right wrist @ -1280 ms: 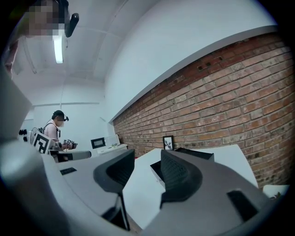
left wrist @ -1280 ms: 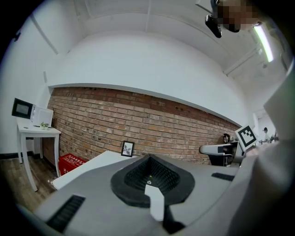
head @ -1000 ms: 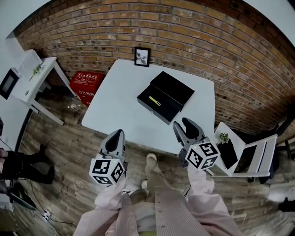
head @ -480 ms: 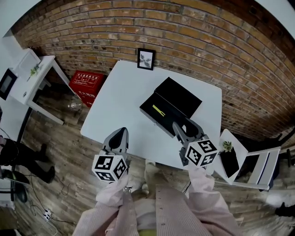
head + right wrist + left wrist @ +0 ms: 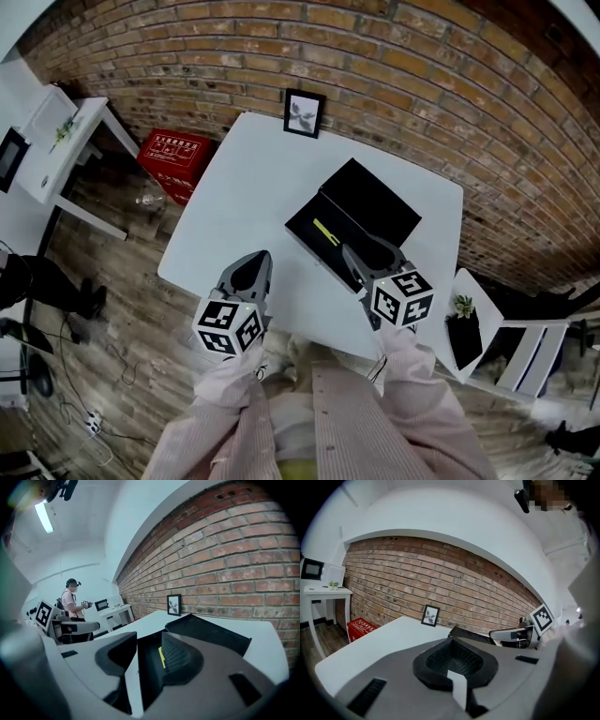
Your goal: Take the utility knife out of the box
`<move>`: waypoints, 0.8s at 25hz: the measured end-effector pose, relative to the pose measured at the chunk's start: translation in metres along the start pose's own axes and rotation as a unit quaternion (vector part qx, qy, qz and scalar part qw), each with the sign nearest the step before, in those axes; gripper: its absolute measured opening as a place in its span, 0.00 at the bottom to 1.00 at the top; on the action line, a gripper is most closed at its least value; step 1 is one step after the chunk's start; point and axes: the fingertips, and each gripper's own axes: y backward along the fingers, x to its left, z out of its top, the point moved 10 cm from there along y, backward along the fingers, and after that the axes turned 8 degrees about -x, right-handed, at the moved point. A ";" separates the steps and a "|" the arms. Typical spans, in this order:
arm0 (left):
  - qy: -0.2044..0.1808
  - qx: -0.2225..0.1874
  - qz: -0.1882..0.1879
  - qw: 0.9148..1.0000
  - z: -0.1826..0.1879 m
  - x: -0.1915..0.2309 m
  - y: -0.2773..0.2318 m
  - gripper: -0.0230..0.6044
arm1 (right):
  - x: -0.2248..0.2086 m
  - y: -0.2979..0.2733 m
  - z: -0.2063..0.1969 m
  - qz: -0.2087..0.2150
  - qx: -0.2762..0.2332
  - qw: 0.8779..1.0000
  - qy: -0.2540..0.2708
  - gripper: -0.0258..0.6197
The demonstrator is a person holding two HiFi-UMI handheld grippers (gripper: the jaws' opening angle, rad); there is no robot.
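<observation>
Black against the white table (image 5: 248, 183), the box (image 5: 370, 202) is lying open toward two o'clock of the tabletop's middle. Its lid is folded back toward the brick wall. The utility knife (image 5: 325, 232), a slim yellow strip, is resting in the tray half, toward the box's nine o'clock side. Nothing is touching it.

You are holding the right gripper (image 5: 367, 253) at the box's six o'clock edge, with its jaws standing apart and nothing between the pads. In the right gripper view, the gap between them is framing the tray and the yellow knife (image 5: 161, 657) lying ahead. The left gripper (image 5: 249, 270) is hovering over the table's near edge at about eight o'clock from the box. Its jaws are drawn together on nothing, and it is sitting well apart from the work.

By my reading you are lining up the reach, and the grasp itself is not yet begun. The next move is calling for the right gripper to go forward and down into the tray toward eleven o'clock. The knife is lying low against the tray floor, so the pads will likely need to drop one on each side of its narrow width before you close. The tray wall nearest you is standing between the jaws and the knife, so you will probably have to clear it first. Bringing the left gripper to the box's rim could steady the box if it starts sliding during the lift.
</observation>
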 end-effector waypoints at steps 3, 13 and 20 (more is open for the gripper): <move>0.005 0.011 -0.001 1.000 -0.001 0.005 -0.015 0.02 | -0.007 -0.017 -0.001 0.014 0.027 1.000 0.001 0.30; 0.019 0.049 0.004 0.999 -0.010 0.017 -0.051 0.02 | -0.019 -0.061 -0.011 0.051 0.105 0.993 0.004 0.30; 0.027 0.075 -0.003 0.997 -0.020 0.024 -0.066 0.02 | -0.019 -0.081 -0.023 0.054 0.155 0.986 0.015 0.30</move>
